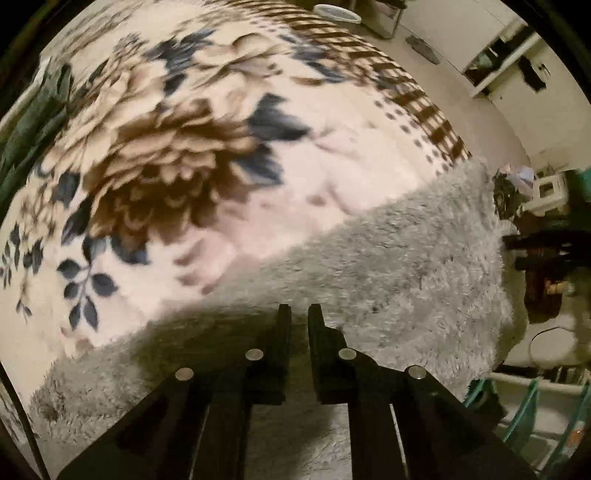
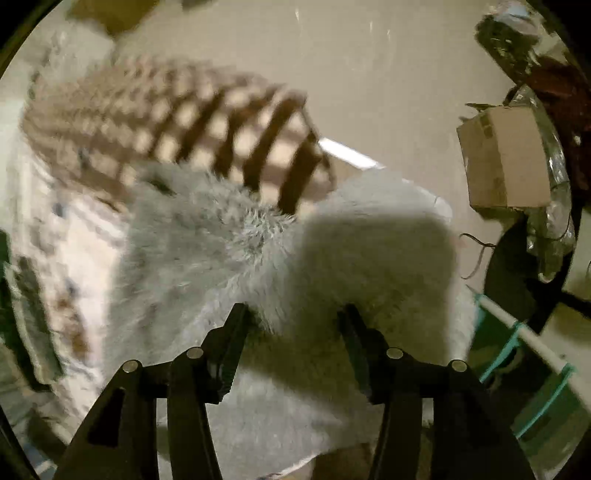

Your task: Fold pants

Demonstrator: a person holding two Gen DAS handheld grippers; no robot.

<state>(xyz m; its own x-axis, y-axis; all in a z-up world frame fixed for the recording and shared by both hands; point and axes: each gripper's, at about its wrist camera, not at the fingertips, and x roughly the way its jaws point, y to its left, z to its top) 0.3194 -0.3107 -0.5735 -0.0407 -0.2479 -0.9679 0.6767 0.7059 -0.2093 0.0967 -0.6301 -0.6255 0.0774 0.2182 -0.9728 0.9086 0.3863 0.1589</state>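
Blurring fuzzy grey pants [image 2: 229,236] over flowered blanket [image 1: 184,155]

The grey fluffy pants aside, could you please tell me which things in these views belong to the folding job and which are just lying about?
Part of the job:
- grey fluffy pants
- floral blanket they lie on
- left gripper
- right gripper

Just lying about:
- cardboard box
- green cloth
- white bowl

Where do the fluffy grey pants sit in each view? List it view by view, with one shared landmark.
Left wrist: grey pants fill the lower right, under the tongs.
Right wrist: grey pants fill the centre, running down between the tongs.
Shared landmark: the floral blanket's brown checked border.
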